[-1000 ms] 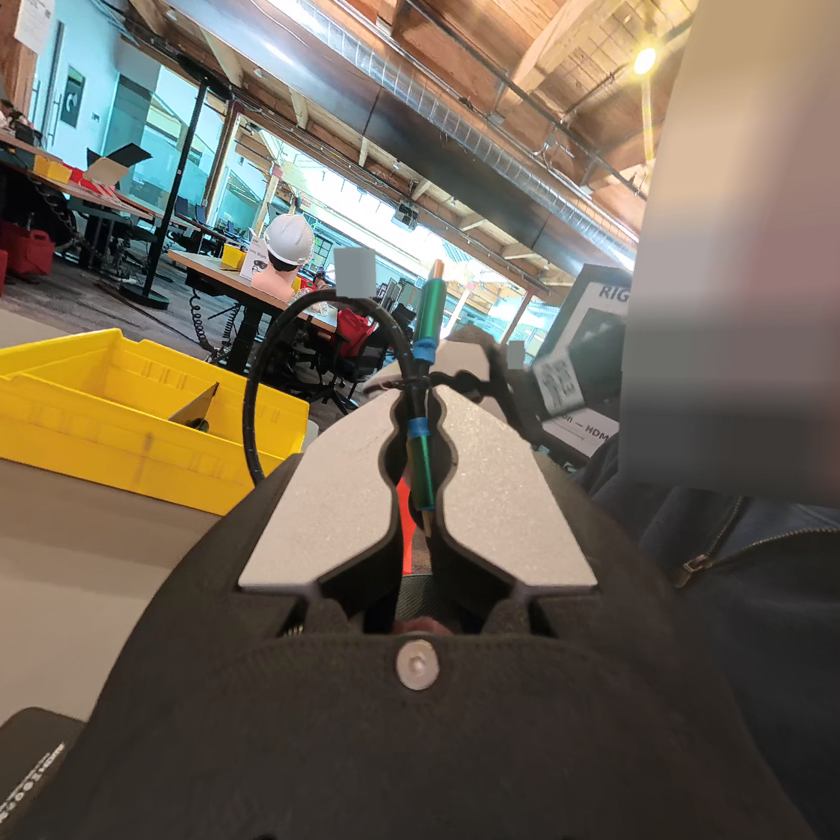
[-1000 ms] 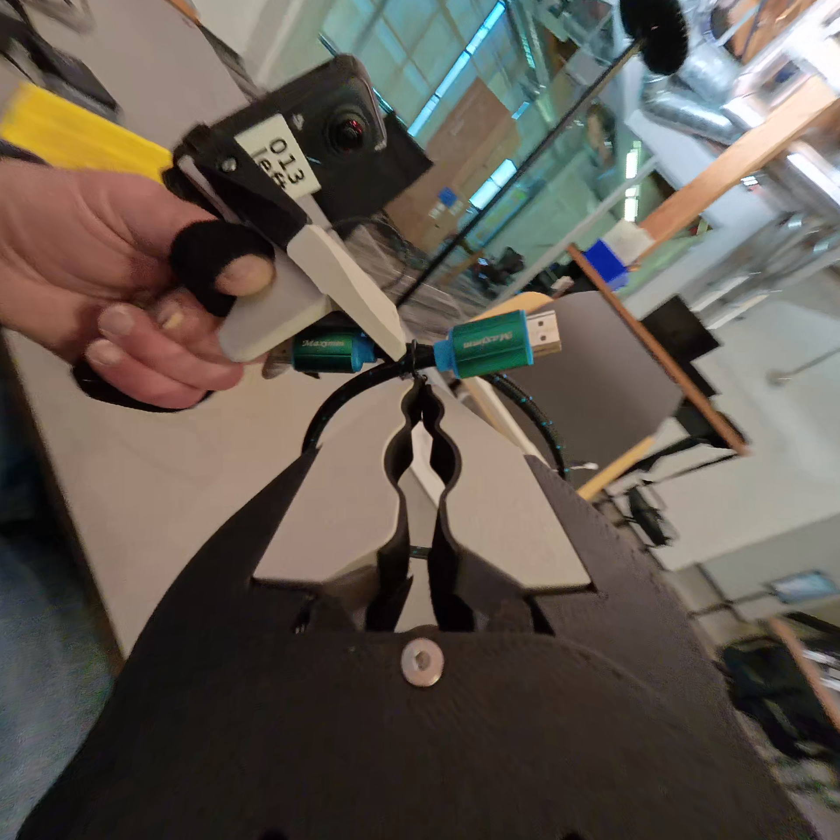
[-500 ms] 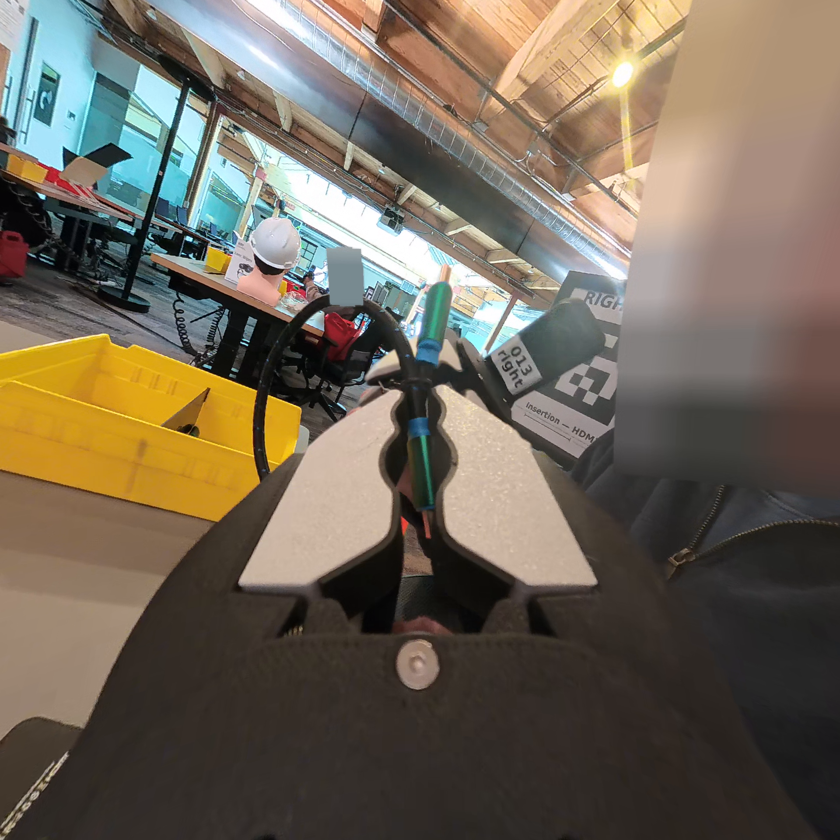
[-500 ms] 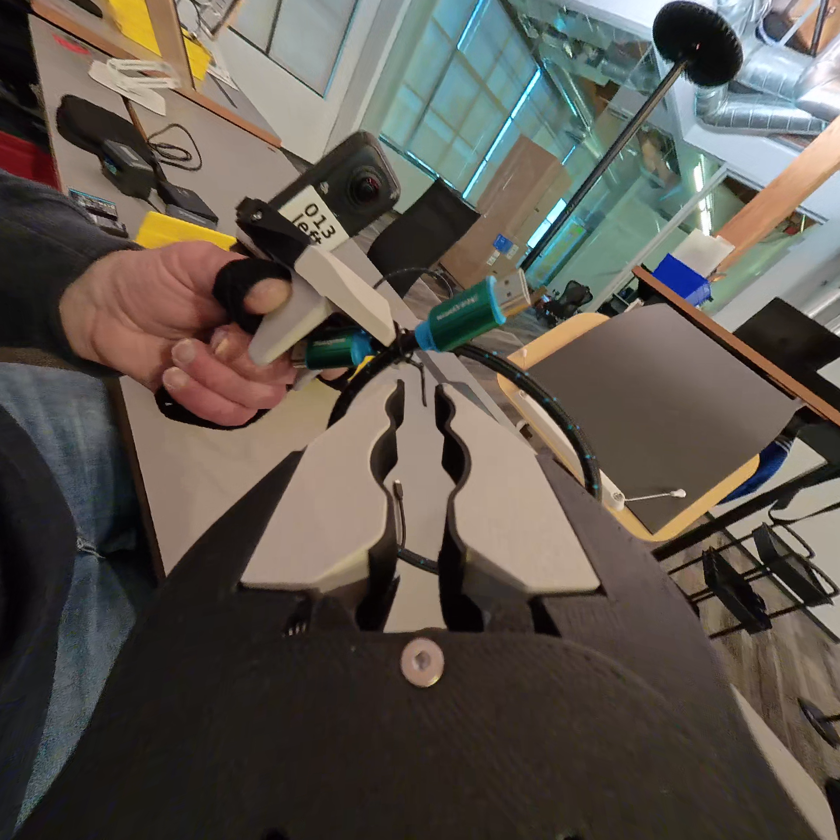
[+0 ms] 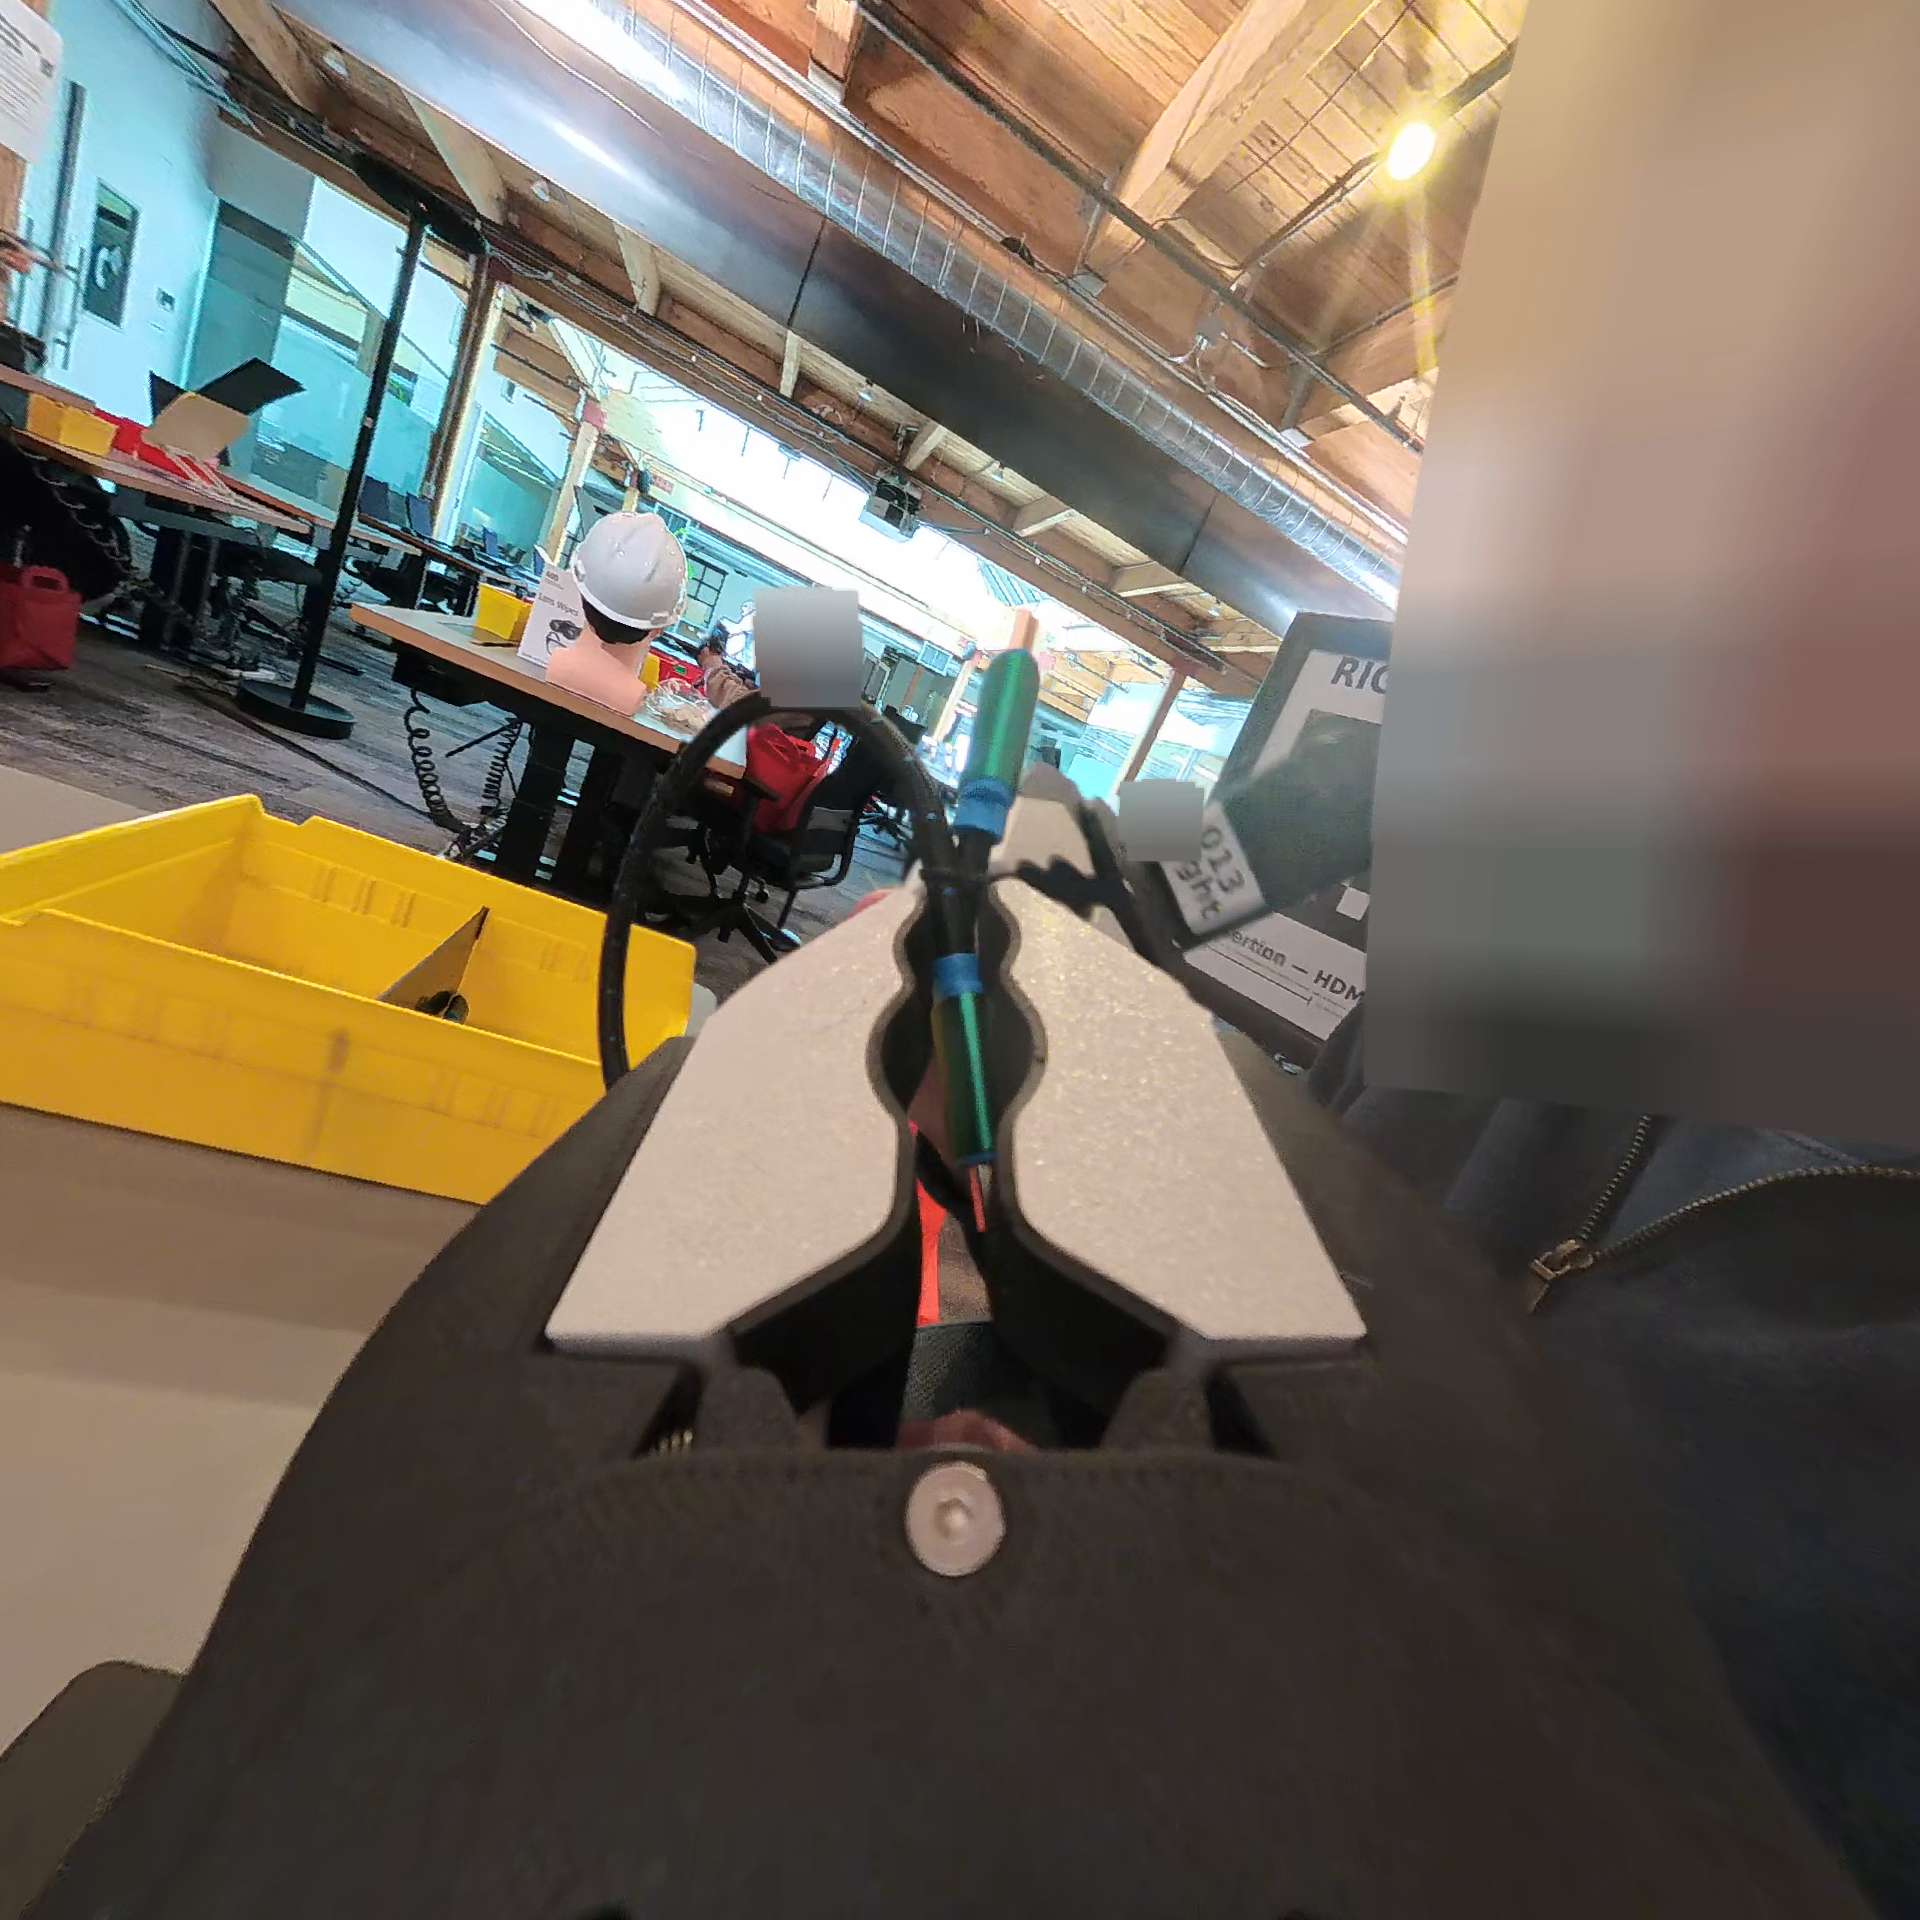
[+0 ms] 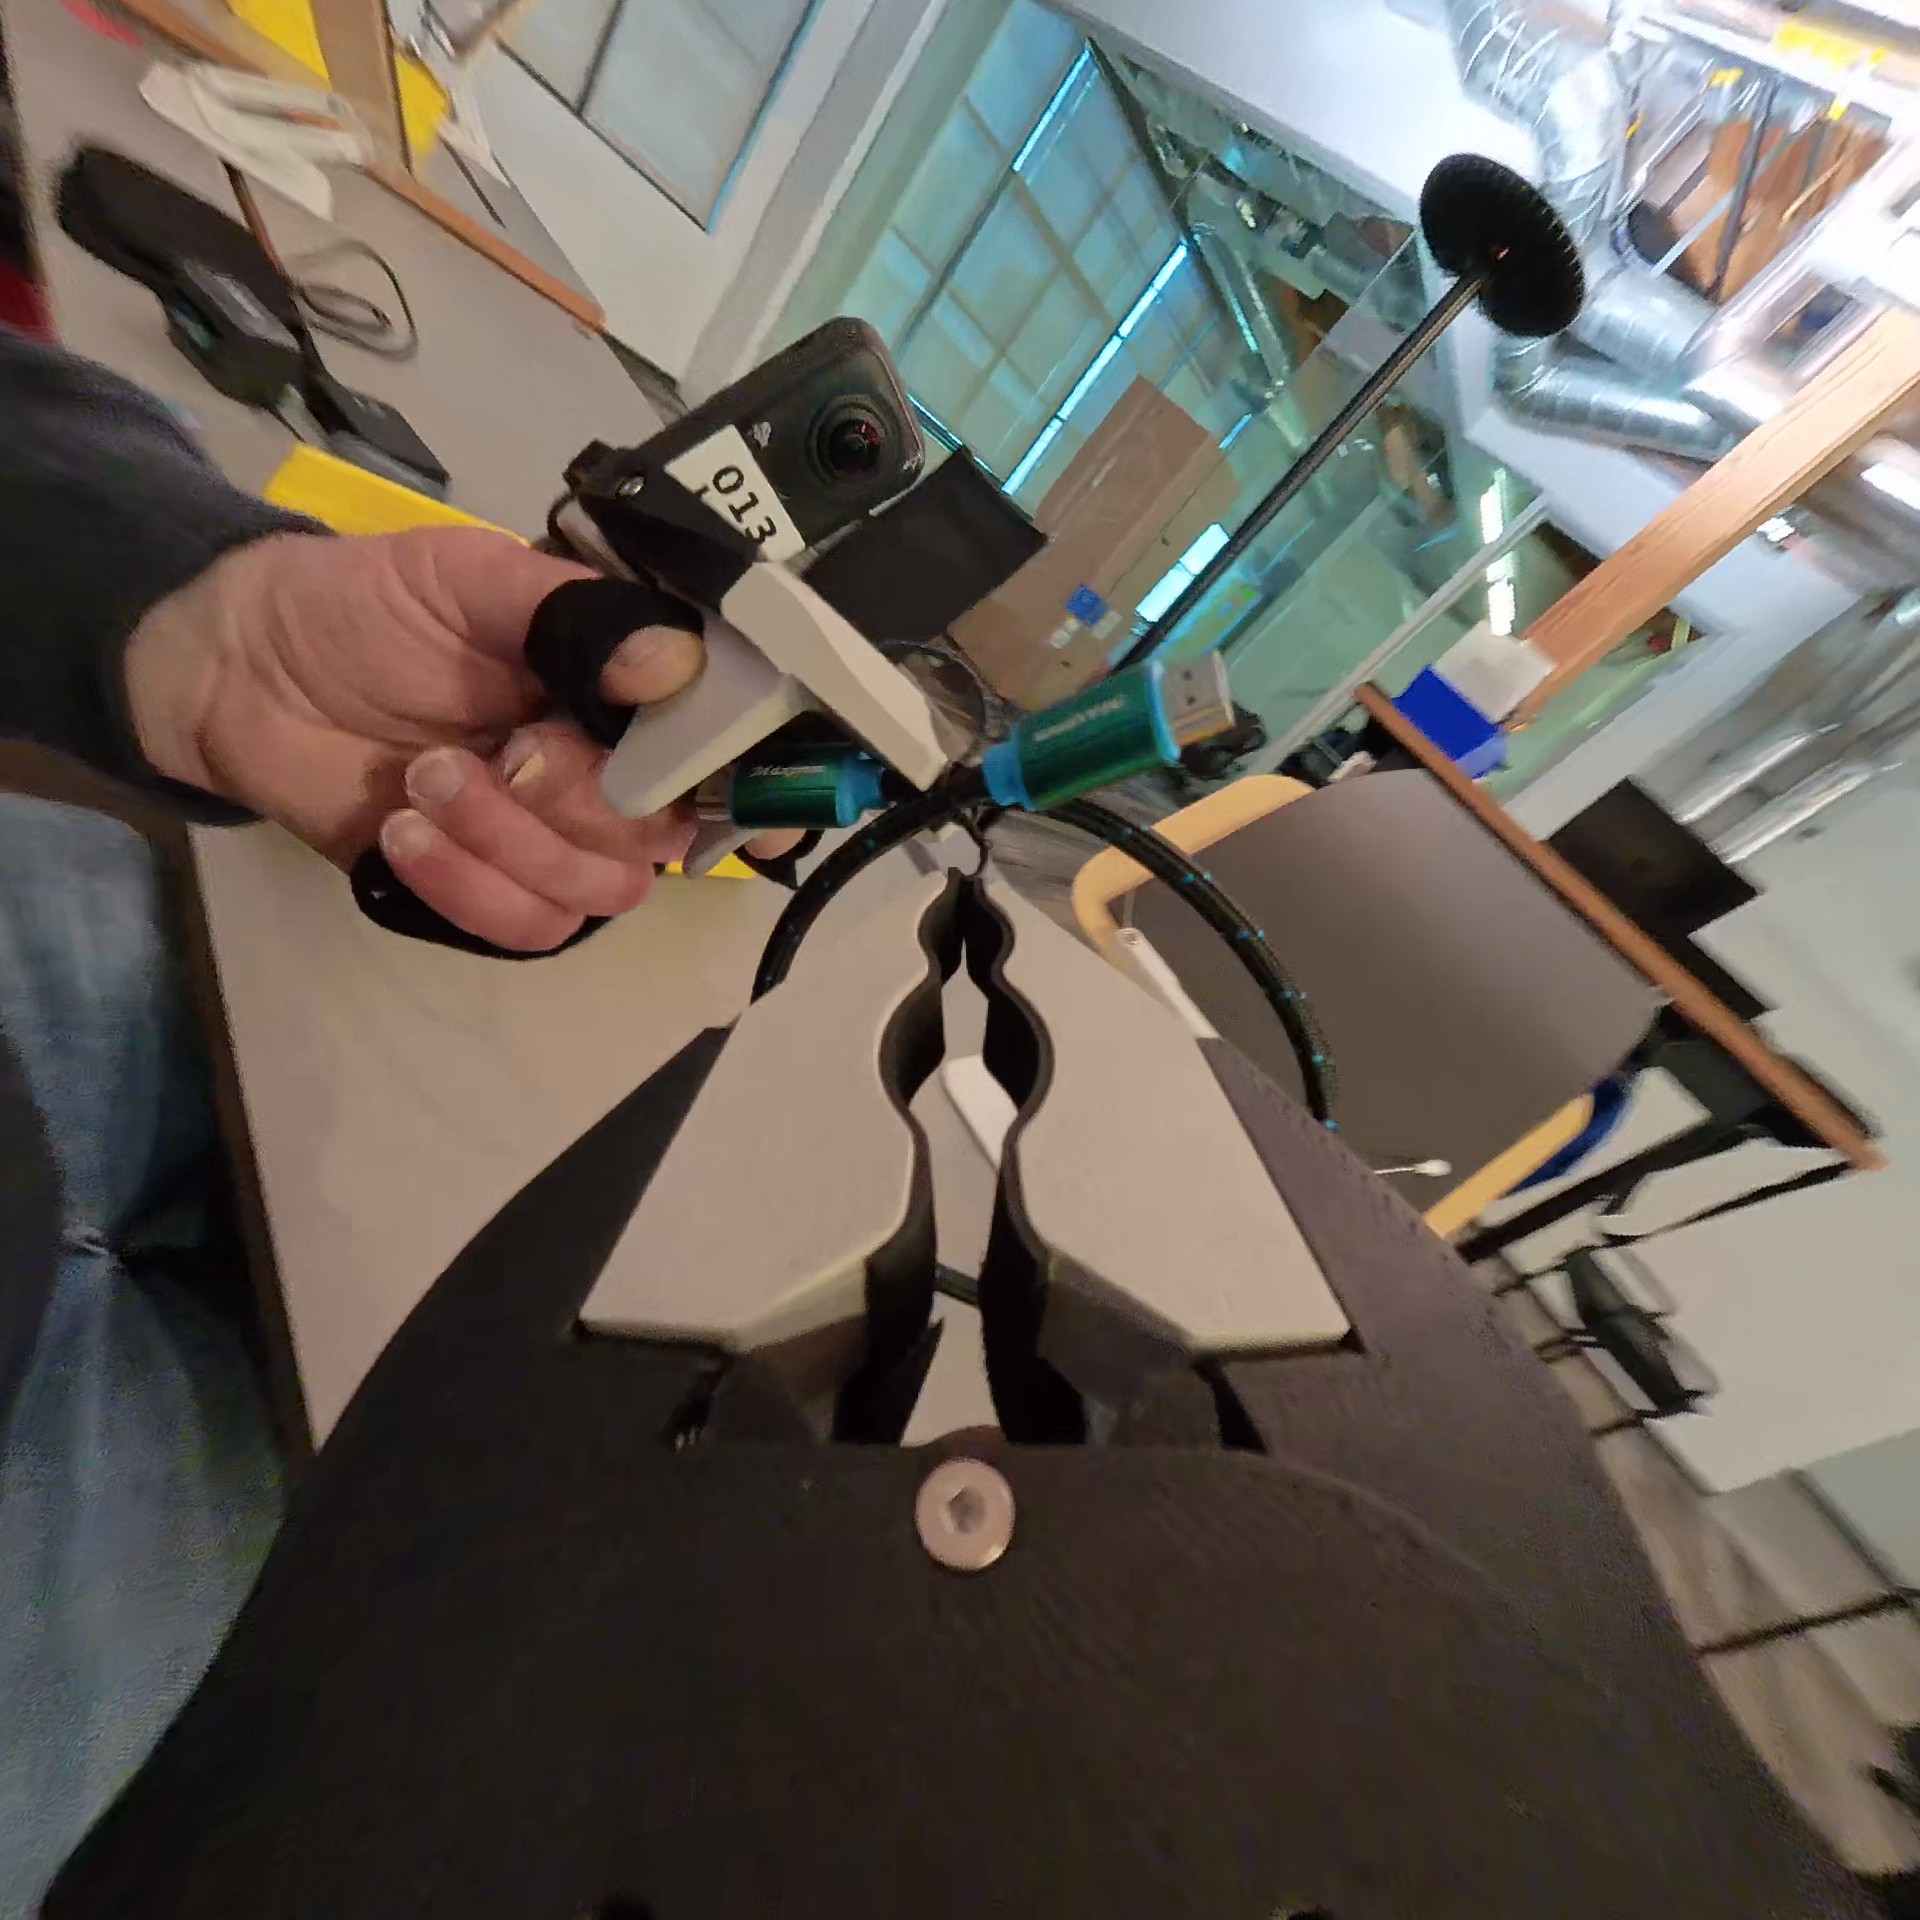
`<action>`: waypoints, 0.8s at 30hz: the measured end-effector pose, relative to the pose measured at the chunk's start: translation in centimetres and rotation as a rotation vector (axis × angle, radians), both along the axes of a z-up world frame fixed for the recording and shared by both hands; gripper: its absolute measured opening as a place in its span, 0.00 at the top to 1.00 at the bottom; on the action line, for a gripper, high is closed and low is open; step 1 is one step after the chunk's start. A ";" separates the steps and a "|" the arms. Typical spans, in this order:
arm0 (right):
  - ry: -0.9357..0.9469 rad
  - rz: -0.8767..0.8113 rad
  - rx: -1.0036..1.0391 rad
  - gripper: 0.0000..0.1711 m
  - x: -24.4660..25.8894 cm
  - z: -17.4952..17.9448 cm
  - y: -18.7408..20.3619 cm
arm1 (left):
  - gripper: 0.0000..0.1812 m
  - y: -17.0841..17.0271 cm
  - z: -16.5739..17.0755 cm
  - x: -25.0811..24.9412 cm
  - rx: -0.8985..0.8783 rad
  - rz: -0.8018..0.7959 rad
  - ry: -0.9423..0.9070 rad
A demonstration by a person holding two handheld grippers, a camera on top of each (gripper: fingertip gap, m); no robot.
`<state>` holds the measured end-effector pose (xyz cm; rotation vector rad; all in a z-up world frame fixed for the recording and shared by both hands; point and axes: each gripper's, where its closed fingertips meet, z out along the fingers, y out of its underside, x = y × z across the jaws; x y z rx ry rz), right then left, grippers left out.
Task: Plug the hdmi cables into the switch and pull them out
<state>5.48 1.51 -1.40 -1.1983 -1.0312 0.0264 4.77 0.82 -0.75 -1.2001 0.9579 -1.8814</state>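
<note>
A bundled black HDMI cable has two teal-green plugs. My left gripper is shut on the cable at the bundle. One plug lies in the gap between its fingers and the other plug sticks out beyond the tips. In the right wrist view a hand holds the left gripper, with one plug to its right and the other plug under it. My right gripper is shut, its tips pinching the black tie on the bundle. No switch is in view.
A yellow bin stands on the grey table at the left. The person's dark jacket and a marker board are at the right. A chair with a black seat stands beyond the table edge.
My right gripper was shut a second ago, open half a second ago, and is shut again on the tie. My left gripper has kept its hold on the cable.
</note>
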 end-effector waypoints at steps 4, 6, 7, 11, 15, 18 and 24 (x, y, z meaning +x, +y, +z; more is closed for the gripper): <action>-0.068 -0.035 0.085 1.00 -0.6 0.7 -1.1 | 0.96 1.3 0.0 -0.5 -0.028 0.041 -0.005; -0.081 -0.035 0.080 1.00 -0.8 0.3 -1.0 | 0.96 1.2 0.0 -0.4 -0.023 0.035 -0.004; -0.021 0.008 0.056 1.00 -0.9 0.5 -1.1 | 0.96 0.9 0.0 -0.3 -0.010 0.029 0.001; 0.285 0.159 -0.155 1.00 1.0 2.0 -0.4 | 0.96 0.3 0.1 -0.3 0.012 -0.004 0.006; 0.419 0.302 -0.385 0.93 0.9 1.3 0.3 | 0.96 0.1 0.3 -0.3 0.017 -0.038 0.007; 0.503 0.442 -0.538 0.94 -0.1 0.6 0.1 | 0.96 -0.4 0.1 -0.2 0.022 -0.063 0.013; 0.614 0.639 -0.688 0.96 -0.5 0.7 -0.8 | 0.96 -0.6 -0.2 0.1 0.025 -0.079 0.021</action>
